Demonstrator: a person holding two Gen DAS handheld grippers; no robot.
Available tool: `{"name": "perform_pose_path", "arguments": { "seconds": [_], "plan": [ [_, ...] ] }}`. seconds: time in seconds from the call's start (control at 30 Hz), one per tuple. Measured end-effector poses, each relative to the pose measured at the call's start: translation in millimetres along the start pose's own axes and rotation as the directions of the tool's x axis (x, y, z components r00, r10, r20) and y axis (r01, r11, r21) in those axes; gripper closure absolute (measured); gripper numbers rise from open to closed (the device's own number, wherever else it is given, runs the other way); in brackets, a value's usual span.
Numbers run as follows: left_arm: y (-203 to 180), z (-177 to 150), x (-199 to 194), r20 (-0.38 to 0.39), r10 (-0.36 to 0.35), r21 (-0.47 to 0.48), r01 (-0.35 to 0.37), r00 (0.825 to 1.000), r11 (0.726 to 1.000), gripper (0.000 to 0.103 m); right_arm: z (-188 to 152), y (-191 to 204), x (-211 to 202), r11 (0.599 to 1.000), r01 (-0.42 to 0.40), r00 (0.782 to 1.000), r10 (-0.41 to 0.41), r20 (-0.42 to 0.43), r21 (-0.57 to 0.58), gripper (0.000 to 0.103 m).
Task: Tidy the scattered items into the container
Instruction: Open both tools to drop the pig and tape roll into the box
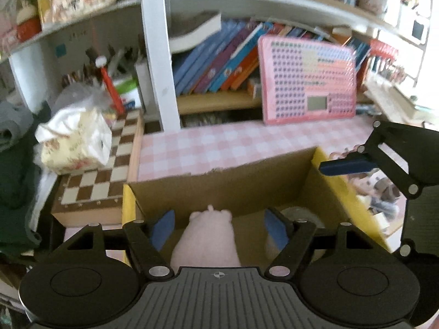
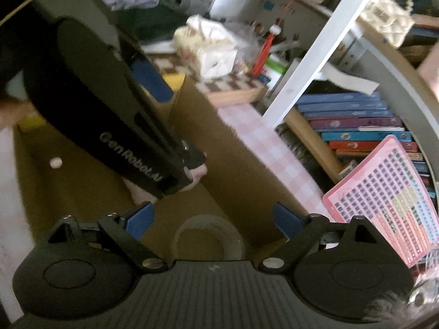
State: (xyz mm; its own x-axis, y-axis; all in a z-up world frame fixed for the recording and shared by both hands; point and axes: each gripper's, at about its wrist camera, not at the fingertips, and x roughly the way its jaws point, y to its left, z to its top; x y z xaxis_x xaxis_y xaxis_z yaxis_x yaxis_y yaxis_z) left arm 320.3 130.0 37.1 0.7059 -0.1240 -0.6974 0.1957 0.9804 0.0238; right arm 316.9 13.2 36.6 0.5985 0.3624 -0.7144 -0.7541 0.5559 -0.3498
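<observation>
An open cardboard box [image 1: 241, 175] with yellow outer sides stands on the pink checked table. In the left wrist view my left gripper [image 1: 219, 229] is open over the box, its blue pads [image 1: 164, 227] either side of a pink plush toy [image 1: 208, 244] lying inside. A roll of clear tape [image 1: 301, 215] lies in the box to the right. In the right wrist view my right gripper [image 2: 214, 220] is open above the tape roll [image 2: 208, 235]. The left gripper's black body [image 2: 109, 115] crosses that view, with the pink plush [image 2: 197, 174] under its tip.
A chessboard [image 1: 104, 175] with a tissue pack [image 1: 74, 142] stands left of the box. A pink keyboard toy [image 1: 307, 79] leans on the bookshelf behind. Small items [image 1: 384, 192] lie right of the box. A white shelf post [image 1: 159, 54] rises behind the table.
</observation>
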Motion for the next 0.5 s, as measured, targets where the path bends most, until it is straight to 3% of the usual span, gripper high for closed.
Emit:
{"name": "perform_pose_path", "arguments": {
  "seconds": [0.2,0.5],
  "plan": [
    [-9,-3,-47,0.097,-0.006,0.008,0.005,0.995,1.000,0.022,2,7,-42,0.995,0.036,0.996,-0.043,0.084,0.091,0.009],
    [-9,-27,-120,0.219,0.004,-0.062,0.010,0.976,0.998,0.015,-15,35,-109,0.961,0.080,0.971,-0.135,0.198,0.267,0.009]
  ]
}}
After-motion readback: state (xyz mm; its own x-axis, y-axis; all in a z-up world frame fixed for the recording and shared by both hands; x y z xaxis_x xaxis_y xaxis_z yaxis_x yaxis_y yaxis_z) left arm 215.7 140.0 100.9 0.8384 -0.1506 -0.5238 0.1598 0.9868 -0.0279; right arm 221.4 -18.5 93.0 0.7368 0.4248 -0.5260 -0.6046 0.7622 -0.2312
